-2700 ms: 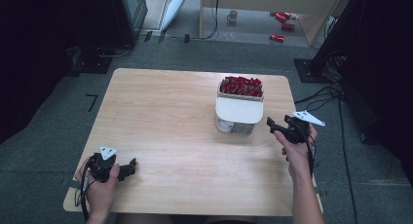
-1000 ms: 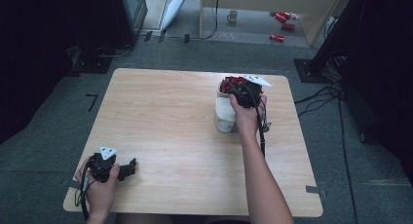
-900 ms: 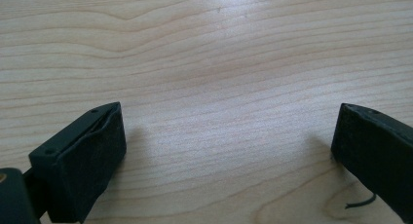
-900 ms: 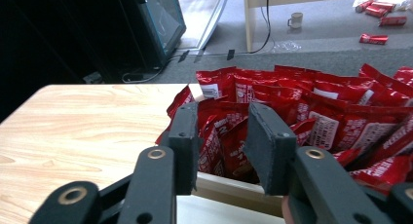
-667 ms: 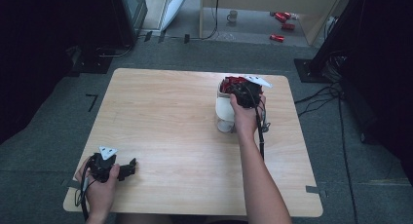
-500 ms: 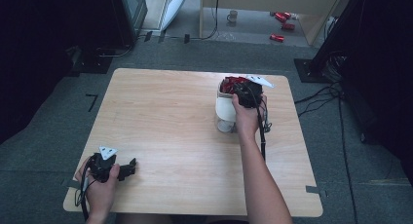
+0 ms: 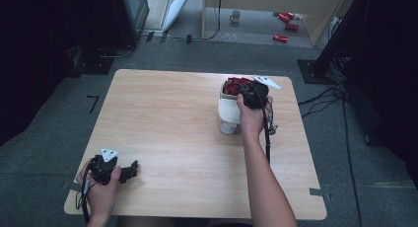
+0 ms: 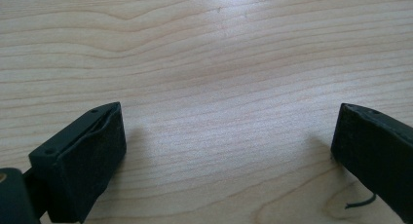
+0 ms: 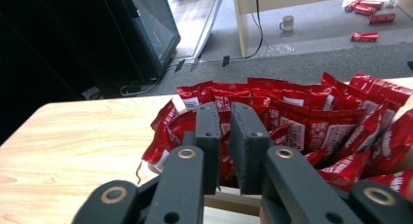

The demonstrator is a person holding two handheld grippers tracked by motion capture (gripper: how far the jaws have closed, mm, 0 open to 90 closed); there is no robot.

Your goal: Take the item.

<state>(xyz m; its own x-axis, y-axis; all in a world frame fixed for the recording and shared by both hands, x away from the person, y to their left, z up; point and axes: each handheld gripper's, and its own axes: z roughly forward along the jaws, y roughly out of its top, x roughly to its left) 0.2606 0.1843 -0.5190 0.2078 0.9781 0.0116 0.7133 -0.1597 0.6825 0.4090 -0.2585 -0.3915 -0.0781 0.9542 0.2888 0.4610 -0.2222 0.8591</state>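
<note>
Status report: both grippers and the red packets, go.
Right hand-held gripper nearly shut on a red packet in the container. Left hand-held gripper open over bare table. Nothing obstructing.

Pale blond wood grain on table (image 7: 162,113). White container (image 7: 228,111). Glossy red packets (image 9: 311,112) with white label panels and small dark print. Matte black on left gripper (image 8: 229,156) and right gripper (image 9: 225,136), brass-toned rivets. Grey carpet floor (image 7: 374,158).

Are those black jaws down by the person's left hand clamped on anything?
No: in the left gripper view the left gripper has its two black jaws standing wide apart, with bare wooden table between them.
</note>
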